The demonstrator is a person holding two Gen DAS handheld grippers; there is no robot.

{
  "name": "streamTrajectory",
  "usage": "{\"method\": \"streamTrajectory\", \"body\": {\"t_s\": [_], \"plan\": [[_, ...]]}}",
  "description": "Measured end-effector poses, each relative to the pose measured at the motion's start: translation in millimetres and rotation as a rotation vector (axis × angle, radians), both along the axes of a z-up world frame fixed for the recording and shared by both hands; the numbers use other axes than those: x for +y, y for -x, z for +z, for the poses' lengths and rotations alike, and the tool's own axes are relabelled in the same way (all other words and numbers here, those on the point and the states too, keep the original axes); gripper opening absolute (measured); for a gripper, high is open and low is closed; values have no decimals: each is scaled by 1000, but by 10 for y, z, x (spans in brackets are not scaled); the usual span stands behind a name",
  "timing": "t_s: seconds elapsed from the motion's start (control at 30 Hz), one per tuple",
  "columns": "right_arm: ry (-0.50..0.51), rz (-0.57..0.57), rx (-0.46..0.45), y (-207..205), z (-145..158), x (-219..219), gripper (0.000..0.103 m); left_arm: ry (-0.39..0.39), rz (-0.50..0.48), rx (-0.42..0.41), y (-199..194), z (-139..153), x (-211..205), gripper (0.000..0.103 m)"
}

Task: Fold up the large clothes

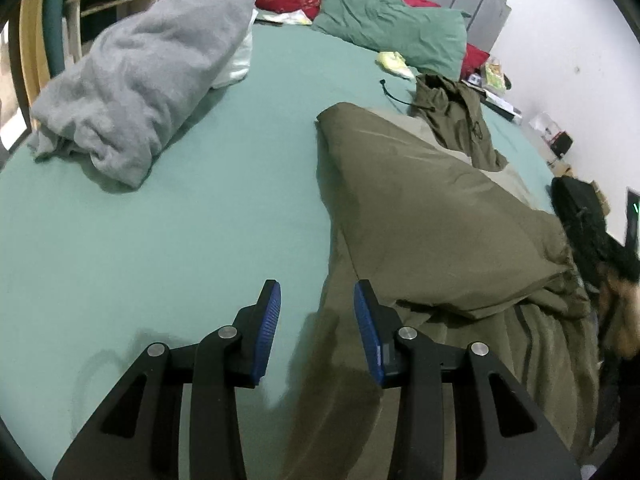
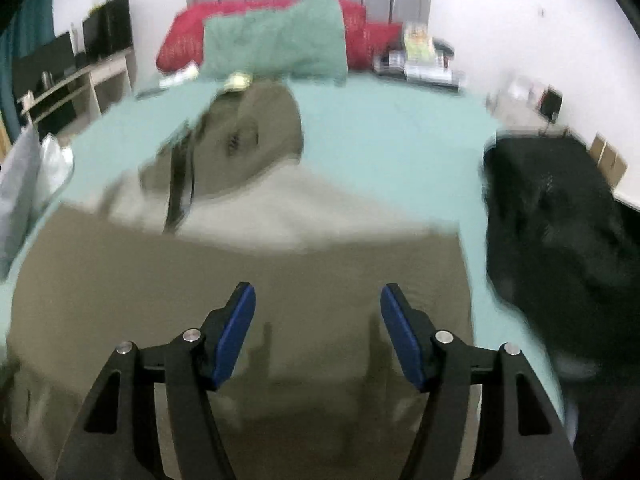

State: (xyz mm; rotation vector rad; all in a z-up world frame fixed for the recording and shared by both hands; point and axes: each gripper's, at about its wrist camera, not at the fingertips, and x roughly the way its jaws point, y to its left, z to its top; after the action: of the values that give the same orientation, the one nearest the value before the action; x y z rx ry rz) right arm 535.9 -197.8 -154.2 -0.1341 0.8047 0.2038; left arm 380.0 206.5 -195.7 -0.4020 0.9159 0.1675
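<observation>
Both tools stand open, holding nothing: left tool [image 1: 317, 300] above the smooth olive-green jacket's [image 1: 440, 216] edge, right tool [image 2: 318, 300] over its flat folded panel. The garment lies on the teal bed sheet [image 1: 160, 240], near a crumpled grey fleece blanket [image 1: 144, 80].
</observation>
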Motion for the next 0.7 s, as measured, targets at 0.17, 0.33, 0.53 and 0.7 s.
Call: {"method": "streamTrajectory", "body": {"t_s": [0.17, 0.33, 0.53, 0.7], "plan": [[-39, -57, 58, -1023, 68, 266, 68, 32, 15, 71, 53, -188, 157, 41], [-95, -76, 32, -1763, -35, 672, 69, -14, 76, 120, 57, -323, 424, 41], [-105, -43, 2, -2423, -282, 1227, 80, -37, 29, 111, -8, -411, 410, 41], [-153, -77, 103, -2761, -664, 1239, 83, -138, -6, 87, 8, -436, 247, 41]]}}
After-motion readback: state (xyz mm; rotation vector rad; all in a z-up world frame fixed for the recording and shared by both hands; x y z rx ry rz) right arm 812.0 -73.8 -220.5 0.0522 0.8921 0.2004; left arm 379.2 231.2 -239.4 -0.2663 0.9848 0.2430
